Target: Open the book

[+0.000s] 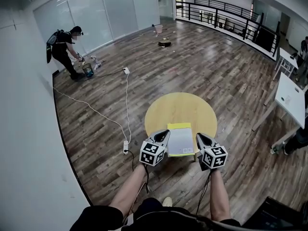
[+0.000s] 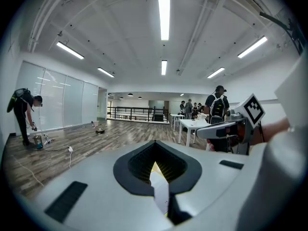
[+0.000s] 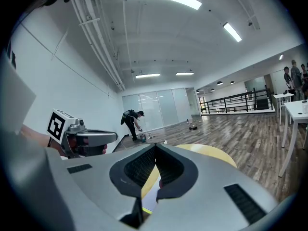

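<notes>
The left gripper (image 1: 162, 136) and right gripper (image 1: 204, 139), both clenched on nothing, flank the closed book (image 1: 180, 139) on the table (image 1: 180, 107).

Book (image 1: 180, 139) white w/ yellow edge; table (image 1: 163, 110) yellow.

I log a round yellow table (image 1: 180, 107) on the wood floor (image 1: 216, 66), with a white cable (image 1: 127, 105) running from a power strip (image 1: 125, 147) near the table's left side to a second strip (image 1: 126, 70) farther out. A person in black (image 1: 65, 49) bends over by the glass wall (image 1: 96, 13) (items at the feet are too small to identify). A dark railing (image 1: 221, 18) bounds the far side, and white tables (image 1: 288, 93) stand at right.
</notes>
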The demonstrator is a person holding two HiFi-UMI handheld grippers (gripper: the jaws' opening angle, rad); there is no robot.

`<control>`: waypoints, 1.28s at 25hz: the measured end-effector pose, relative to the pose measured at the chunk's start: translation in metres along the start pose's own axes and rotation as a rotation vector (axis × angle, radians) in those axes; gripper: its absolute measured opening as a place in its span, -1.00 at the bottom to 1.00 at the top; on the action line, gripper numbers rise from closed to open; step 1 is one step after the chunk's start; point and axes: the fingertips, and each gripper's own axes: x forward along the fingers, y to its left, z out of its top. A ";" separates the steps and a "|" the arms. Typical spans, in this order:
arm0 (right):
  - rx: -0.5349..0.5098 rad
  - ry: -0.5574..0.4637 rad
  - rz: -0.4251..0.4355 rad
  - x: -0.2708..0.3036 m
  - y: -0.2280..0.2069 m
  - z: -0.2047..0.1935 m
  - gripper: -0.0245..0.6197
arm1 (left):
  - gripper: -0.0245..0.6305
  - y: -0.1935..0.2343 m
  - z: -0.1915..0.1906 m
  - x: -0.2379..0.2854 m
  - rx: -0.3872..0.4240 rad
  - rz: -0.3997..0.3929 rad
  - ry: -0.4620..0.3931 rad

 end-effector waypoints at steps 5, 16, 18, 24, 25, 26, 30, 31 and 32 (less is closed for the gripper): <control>0.014 0.005 0.016 0.014 -0.003 -0.002 -0.91 | -0.93 0.010 -0.005 0.006 -0.011 0.015 0.018; 0.024 0.032 0.009 0.044 -0.017 -0.005 -0.91 | -0.93 0.034 -0.020 0.030 -0.040 0.008 0.061; 0.027 0.037 -0.001 0.048 -0.020 -0.004 -0.91 | -0.93 0.039 -0.017 0.035 -0.042 0.001 0.060; 0.026 0.035 -0.034 0.068 -0.027 0.007 -0.91 | -0.93 0.057 -0.006 0.049 -0.045 -0.025 0.044; 0.025 0.033 -0.040 0.072 -0.027 0.009 -0.91 | -0.93 0.060 -0.005 0.051 -0.046 -0.029 0.041; 0.026 0.031 -0.045 0.076 -0.027 0.011 -0.91 | -0.93 0.064 -0.004 0.052 -0.047 -0.034 0.039; 0.021 0.030 -0.060 0.091 -0.024 0.017 -0.91 | -0.93 0.080 -0.001 0.056 -0.043 -0.048 0.034; 0.019 0.029 -0.064 0.094 -0.024 0.019 -0.91 | -0.93 0.084 0.000 0.057 -0.043 -0.051 0.032; 0.017 0.028 -0.069 0.096 -0.024 0.020 -0.91 | -0.93 0.087 0.000 0.058 -0.044 -0.054 0.029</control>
